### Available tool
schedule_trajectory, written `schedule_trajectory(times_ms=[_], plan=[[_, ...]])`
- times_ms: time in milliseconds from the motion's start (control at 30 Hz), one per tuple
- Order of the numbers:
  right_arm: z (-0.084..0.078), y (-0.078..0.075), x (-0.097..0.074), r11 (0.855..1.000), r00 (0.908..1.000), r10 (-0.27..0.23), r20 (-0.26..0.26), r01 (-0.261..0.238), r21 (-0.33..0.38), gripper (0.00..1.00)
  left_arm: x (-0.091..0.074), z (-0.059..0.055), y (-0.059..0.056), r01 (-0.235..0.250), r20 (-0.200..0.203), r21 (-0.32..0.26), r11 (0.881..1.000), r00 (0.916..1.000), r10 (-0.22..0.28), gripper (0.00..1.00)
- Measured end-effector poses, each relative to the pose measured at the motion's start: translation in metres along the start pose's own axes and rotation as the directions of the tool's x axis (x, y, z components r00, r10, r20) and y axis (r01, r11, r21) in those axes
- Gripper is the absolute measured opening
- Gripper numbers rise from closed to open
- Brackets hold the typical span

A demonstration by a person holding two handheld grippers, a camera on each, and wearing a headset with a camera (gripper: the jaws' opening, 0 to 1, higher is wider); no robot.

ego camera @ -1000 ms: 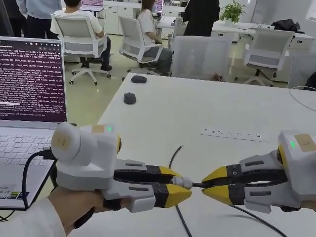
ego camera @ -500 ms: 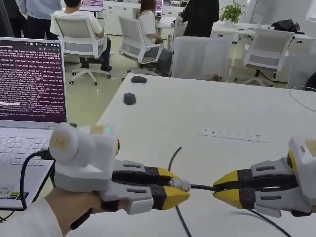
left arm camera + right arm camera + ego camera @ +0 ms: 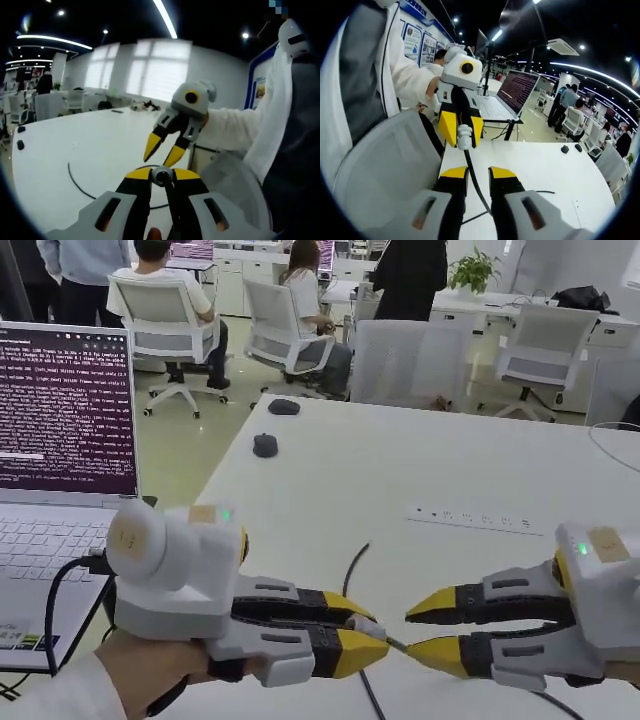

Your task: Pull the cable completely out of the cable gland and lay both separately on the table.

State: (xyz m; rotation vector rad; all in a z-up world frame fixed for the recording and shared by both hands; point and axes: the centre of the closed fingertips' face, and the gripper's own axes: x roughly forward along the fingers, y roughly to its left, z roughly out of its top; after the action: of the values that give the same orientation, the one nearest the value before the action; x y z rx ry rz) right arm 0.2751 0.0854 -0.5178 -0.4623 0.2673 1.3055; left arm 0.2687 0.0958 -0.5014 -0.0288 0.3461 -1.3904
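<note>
Above the near edge of a white surface (image 3: 420,470), the yellow-tipped fingers of the left gripper (image 3: 378,632) clamp a small pale-grey round cable gland (image 3: 366,621), held off the surface. A thin black cable (image 3: 349,566) runs out of the gland and passes between the fingers of the right gripper (image 3: 411,637), which stand apart just right of the gland. The cable's slack curves over the surface beneath both grippers. An open laptop (image 3: 60,430) sits at left; a white power strip (image 3: 470,519) and two dark computer mice (image 3: 265,445) lie farther off.
</note>
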Motion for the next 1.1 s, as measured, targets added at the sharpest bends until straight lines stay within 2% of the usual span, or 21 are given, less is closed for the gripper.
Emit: schedule_trajectory(times_ms=[67,167,200,333,433,567,700,900,1000,1100], plan=[[0.003,0.004,0.005,1.0,0.9997,0.021,0.014,-0.021,-0.001,0.15,0.001,0.0,-0.001,0.003,0.006,-0.005,1.0,1.0,-0.003,0.16],[-0.009,0.017,0.02,0.996,0.9958,0.083,-0.04,-0.084,-0.029,0.15,0.002,0.003,-0.002,0.007,0.016,-0.009,1.0,0.9998,-0.007,0.16],[-0.012,0.018,0.023,0.996,0.9949,0.084,-0.055,-0.086,-0.037,0.14,0.003,0.003,-0.002,0.007,0.017,-0.009,1.0,0.9998,-0.007,0.16],[-0.012,0.015,0.026,0.996,0.9962,0.068,-0.054,-0.071,-0.045,0.03,0.003,0.003,-0.003,0.012,0.018,-0.011,1.0,0.9998,-0.012,0.16],[-0.011,0.013,0.025,0.997,0.9966,0.067,-0.048,-0.069,-0.037,0.03,0.001,0.003,-0.001,0.007,0.022,-0.014,1.0,0.9997,-0.007,0.16],[-0.016,0.01,0.025,0.997,0.9962,0.06,-0.062,-0.063,-0.035,0.03,0.0,0.005,0.001,0.006,0.036,-0.02,1.0,0.9993,-0.005,0.16],[-0.03,0.006,0.025,0.998,0.992,0.048,-0.117,-0.052,-0.029,0.03,-0.003,0.004,0.005,-0.003,0.037,-0.023,1.0,0.9993,0.004,0.16],[-0.068,0.0,0.028,0.999,0.9719,0.037,-0.232,-0.04,-0.006,0.04,-0.009,-0.004,0.01,-0.026,0.025,-0.027,0.999,0.9993,0.026,0.16],[-0.086,-0.001,0.03,0.999,0.9644,0.042,-0.261,-0.036,0.028,0.04,-0.014,-0.006,0.012,-0.037,0.027,-0.036,0.999,0.9989,0.038,0.16],[-0.109,-0.005,0.031,0.997,0.9498,0.036,-0.311,-0.014,0.073,0.04,-0.017,-0.008,0.014,-0.045,0.027,-0.041,0.998,0.9986,0.046,0.16]])
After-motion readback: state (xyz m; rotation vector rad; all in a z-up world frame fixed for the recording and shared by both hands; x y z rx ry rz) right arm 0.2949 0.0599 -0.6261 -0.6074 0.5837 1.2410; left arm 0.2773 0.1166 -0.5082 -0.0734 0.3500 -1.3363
